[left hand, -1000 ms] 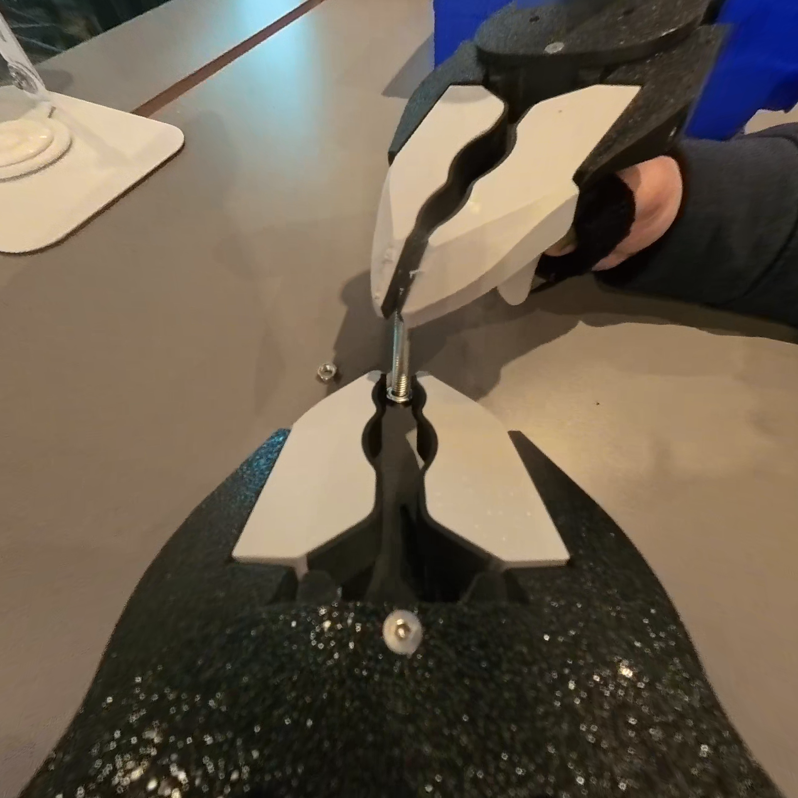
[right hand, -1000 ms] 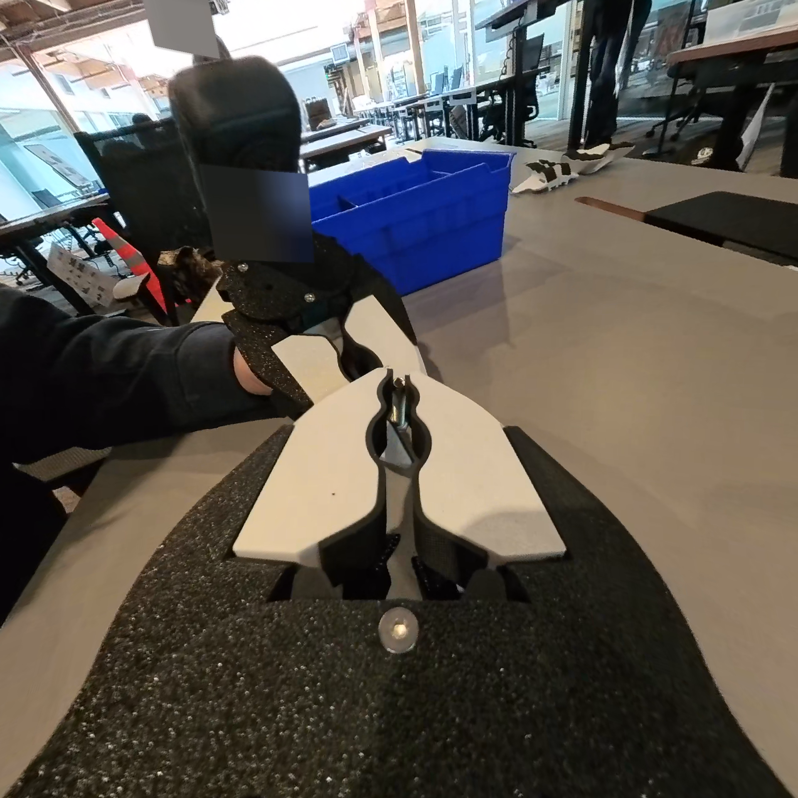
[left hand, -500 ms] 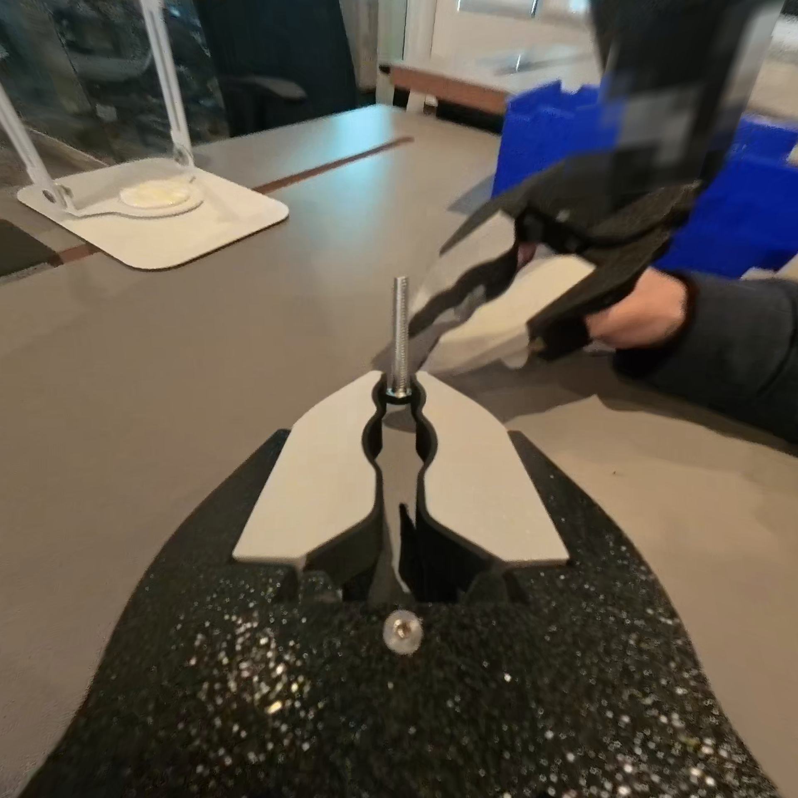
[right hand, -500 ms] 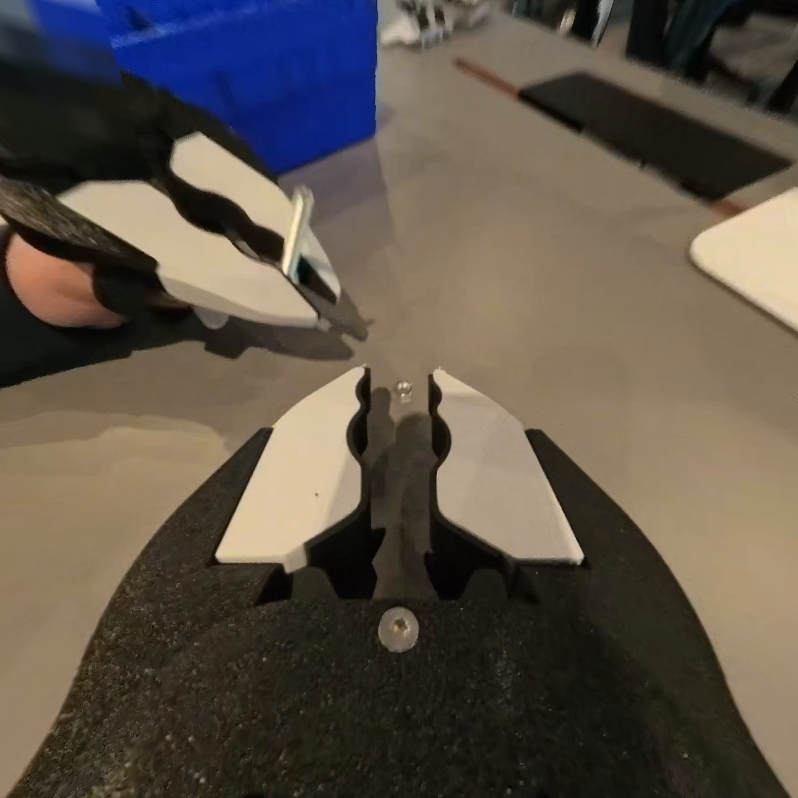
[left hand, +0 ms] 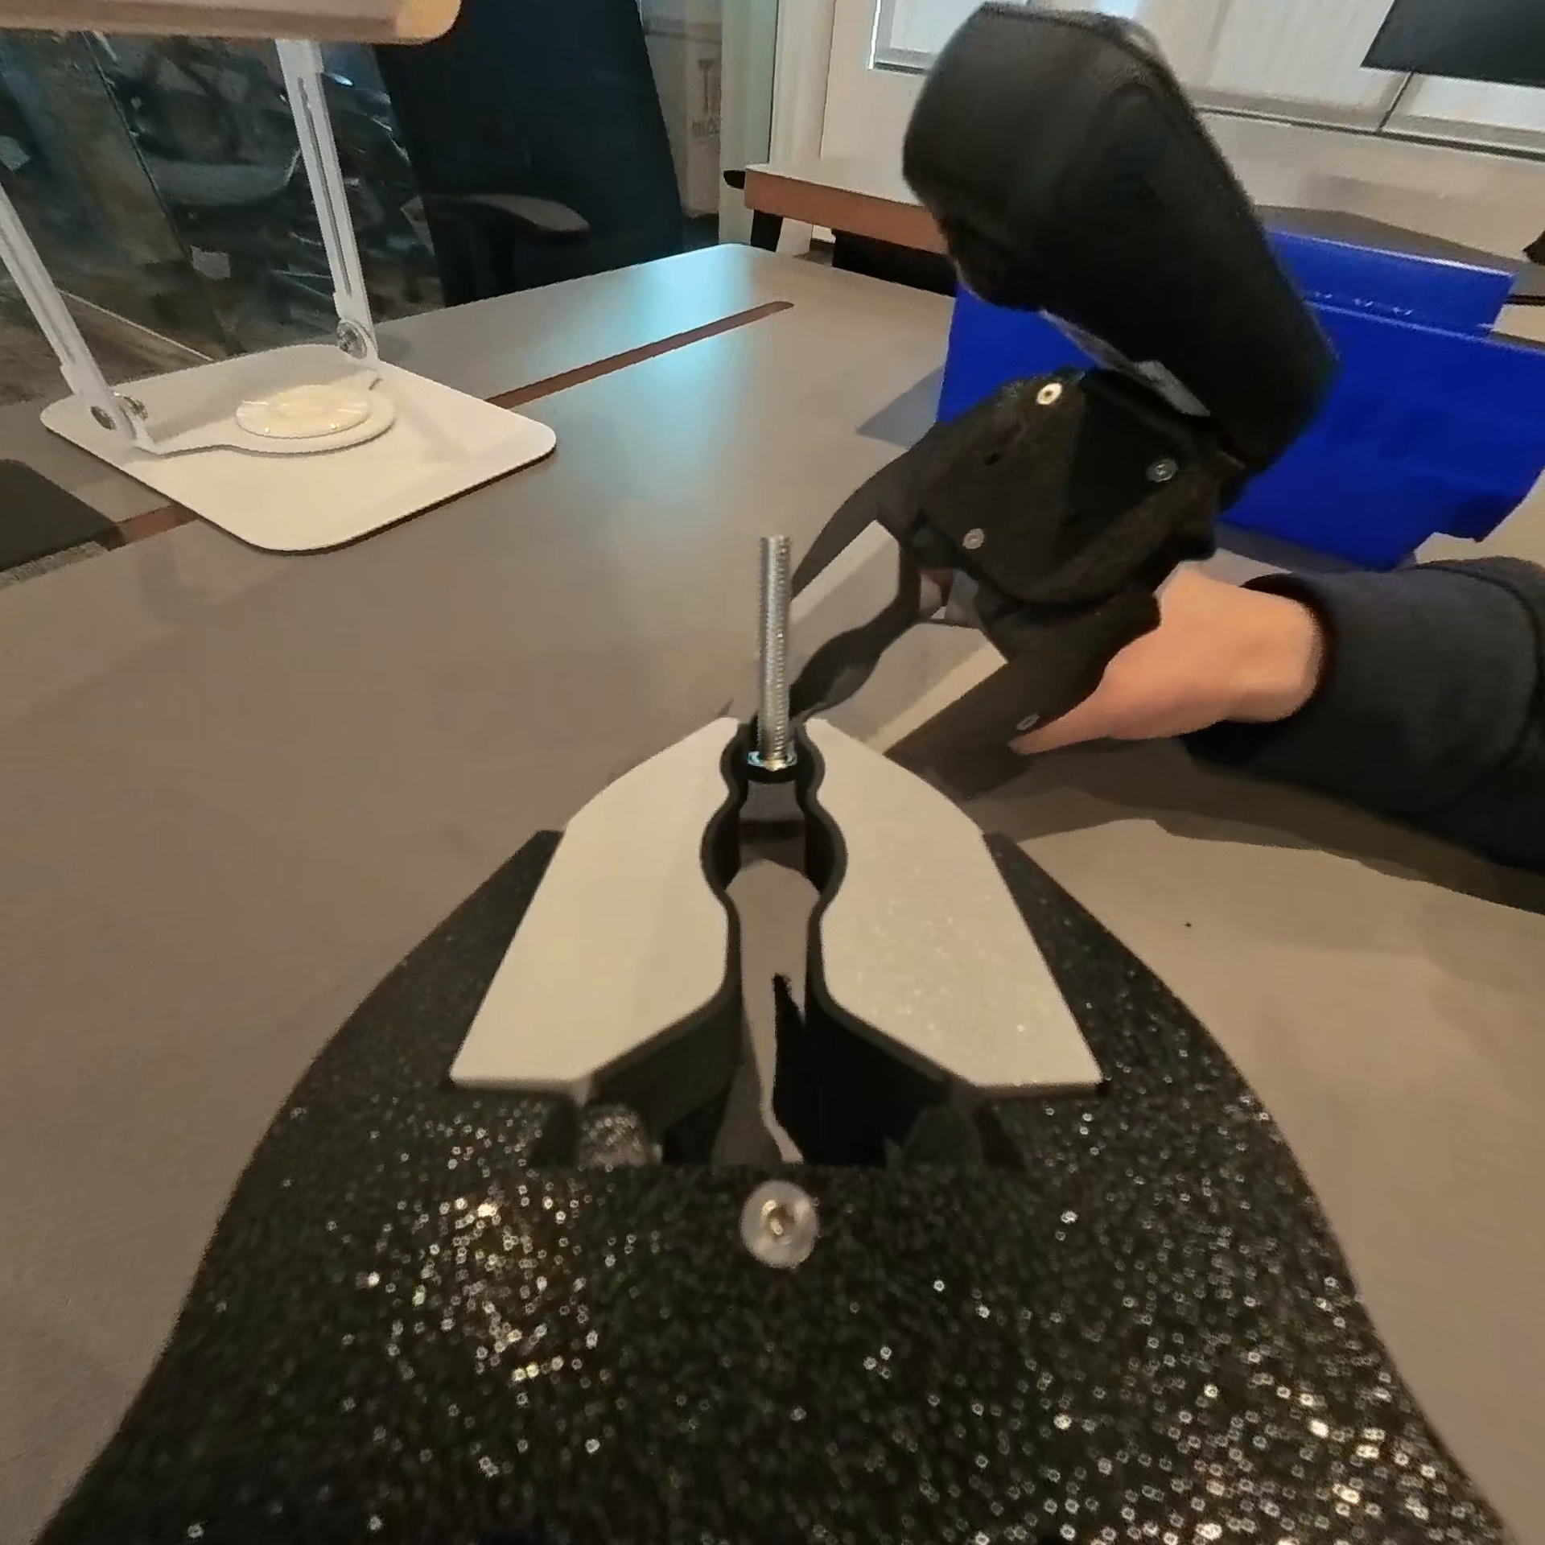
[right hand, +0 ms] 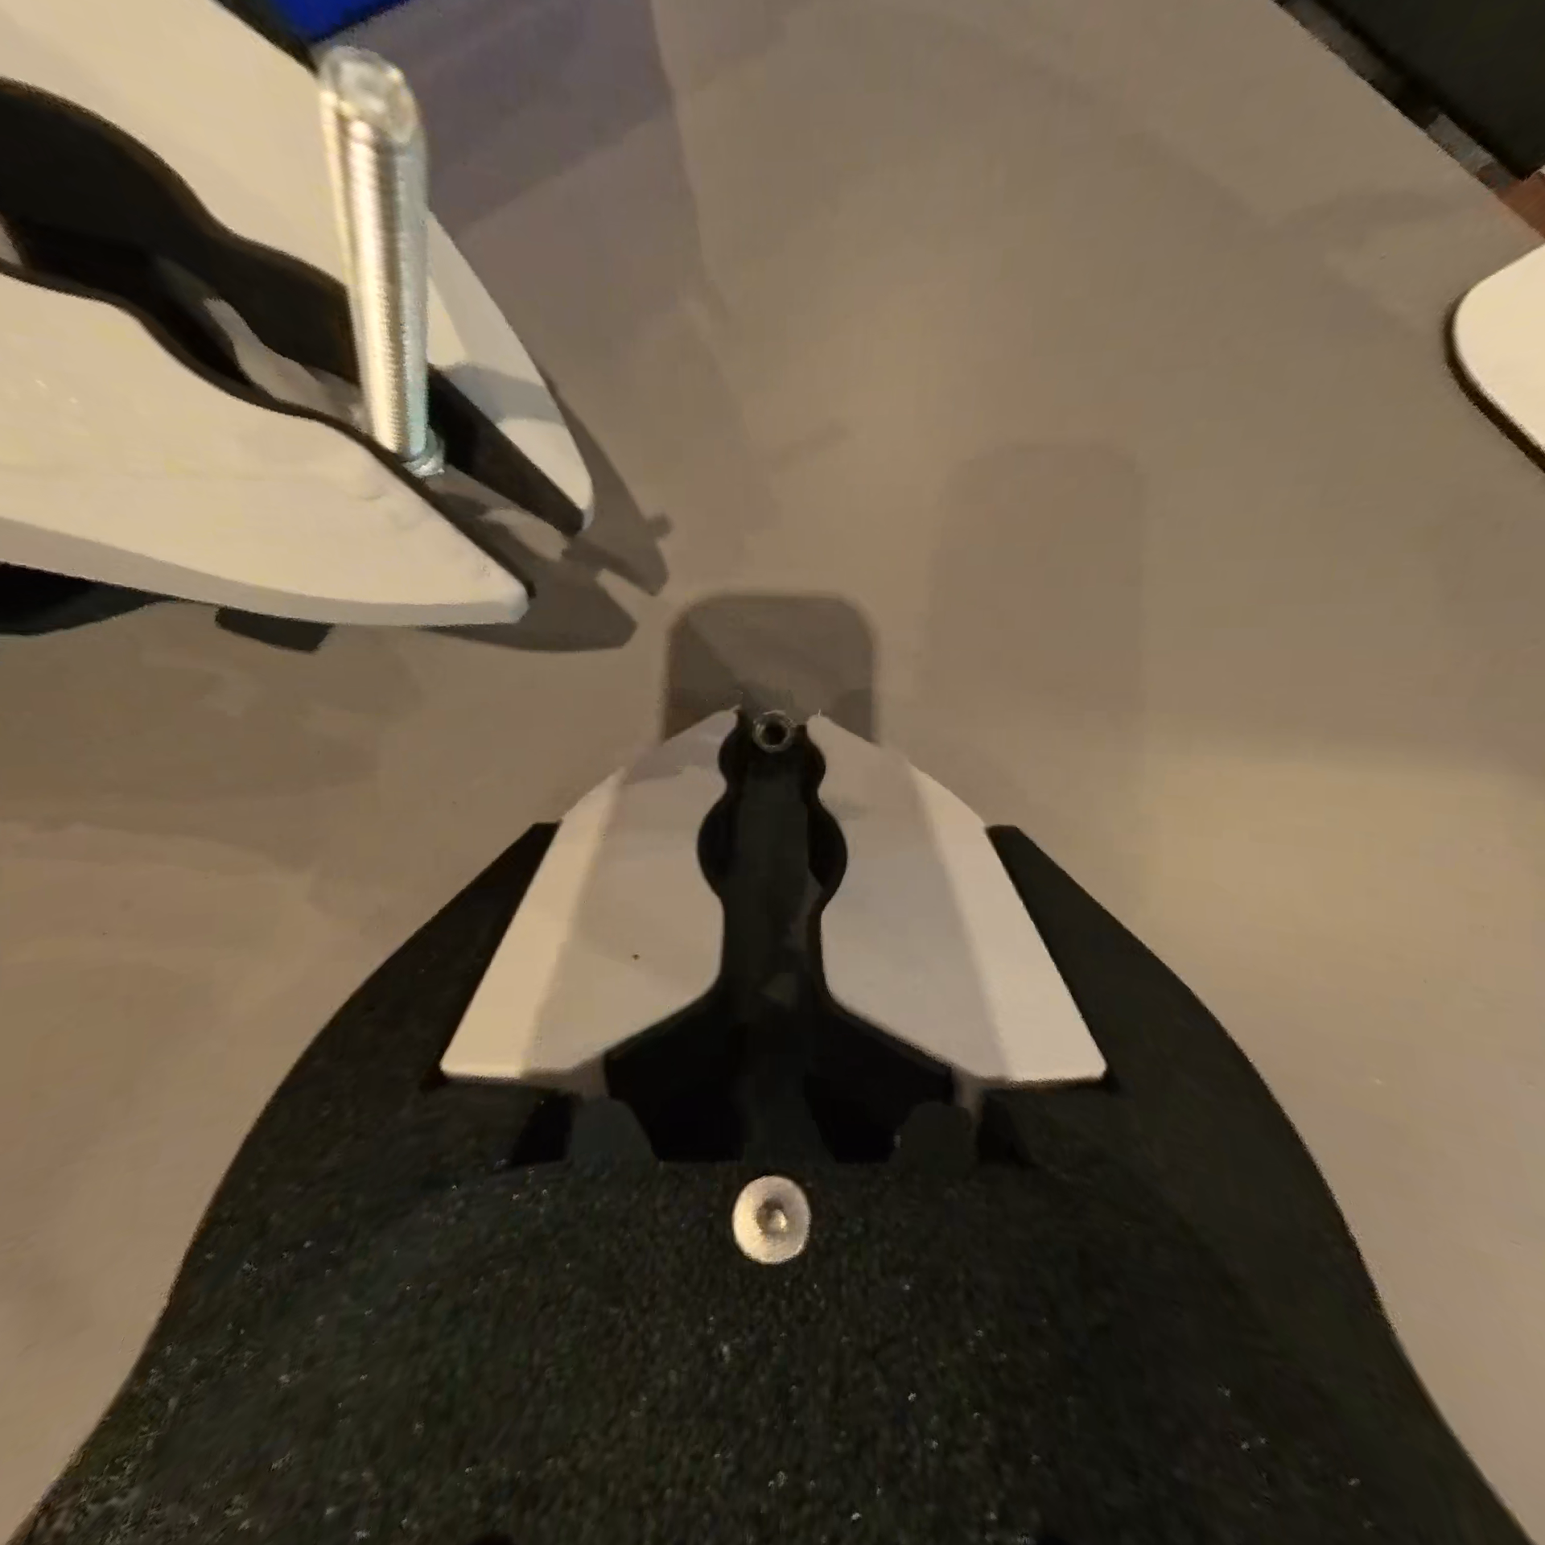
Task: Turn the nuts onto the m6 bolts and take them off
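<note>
Your left gripper (left hand: 773, 744) clamps the upright bolt (left hand: 773, 644); your right gripper (right hand: 773, 723), beside it, pinches a nut (right hand: 771, 736) on the table (right hand: 1087, 418).

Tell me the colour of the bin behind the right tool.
Blue bin; clearest in the left wrist view.

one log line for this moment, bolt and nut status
left gripper: shut on bolt, upright | right gripper: at table, tips around nut | nut off bolt
</note>
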`<action>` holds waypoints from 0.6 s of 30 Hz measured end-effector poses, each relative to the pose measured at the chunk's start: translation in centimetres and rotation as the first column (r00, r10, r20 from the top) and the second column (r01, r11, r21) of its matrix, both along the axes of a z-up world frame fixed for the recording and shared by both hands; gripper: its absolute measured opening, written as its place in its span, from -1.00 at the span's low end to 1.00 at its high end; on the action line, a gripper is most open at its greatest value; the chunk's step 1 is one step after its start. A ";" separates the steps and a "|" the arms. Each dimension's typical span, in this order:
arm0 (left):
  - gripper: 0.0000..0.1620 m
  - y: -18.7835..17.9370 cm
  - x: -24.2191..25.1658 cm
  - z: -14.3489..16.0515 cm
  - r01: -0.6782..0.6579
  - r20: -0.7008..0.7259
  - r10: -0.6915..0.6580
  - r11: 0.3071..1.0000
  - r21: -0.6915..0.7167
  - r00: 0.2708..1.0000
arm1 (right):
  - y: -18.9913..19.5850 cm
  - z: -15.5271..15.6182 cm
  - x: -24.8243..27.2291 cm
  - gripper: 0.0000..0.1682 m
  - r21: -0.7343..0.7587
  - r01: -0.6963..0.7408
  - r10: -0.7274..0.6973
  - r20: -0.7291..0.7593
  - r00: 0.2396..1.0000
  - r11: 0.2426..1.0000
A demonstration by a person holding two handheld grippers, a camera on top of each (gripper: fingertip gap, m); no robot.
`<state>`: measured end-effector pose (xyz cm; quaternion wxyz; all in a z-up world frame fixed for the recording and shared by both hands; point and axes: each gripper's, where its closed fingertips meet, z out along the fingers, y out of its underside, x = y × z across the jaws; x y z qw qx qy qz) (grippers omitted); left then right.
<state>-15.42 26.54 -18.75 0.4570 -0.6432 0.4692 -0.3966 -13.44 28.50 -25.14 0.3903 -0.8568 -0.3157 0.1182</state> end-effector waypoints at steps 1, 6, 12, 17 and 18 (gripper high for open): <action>-0.88 0.0 0.0 0.0 0.004 0.000 -0.004 1.000 -0.002 1.000 | 0.0 0.0 0.0 -0.86 0.011 0.002 -0.002 0.012 1.000 1.000; -0.88 -0.4 0.2 -0.2 0.032 -0.016 -0.032 0.999 -0.006 0.999 | 0.2 2.0 1.5 -0.88 0.126 0.035 -0.038 0.018 0.999 0.991; -0.88 -2.7 1.2 -0.4 0.172 -0.042 -0.171 0.985 0.021 0.984 | -3.5 10.6 0.6 -0.88 0.347 -0.120 0.256 -0.381 0.888 0.930; -0.88 -4.1 1.8 -1.0 0.231 -0.094 -0.226 0.972 0.044 0.970 | -5.4 11.6 -0.2 -0.88 0.360 -0.240 0.376 -0.376 0.847 0.902; -0.88 -4.2 1.8 -1.1 0.237 -0.098 -0.231 0.970 0.047 0.968 | -5.5 11.2 -0.3 -0.88 0.348 -0.257 0.381 -0.359 0.852 0.902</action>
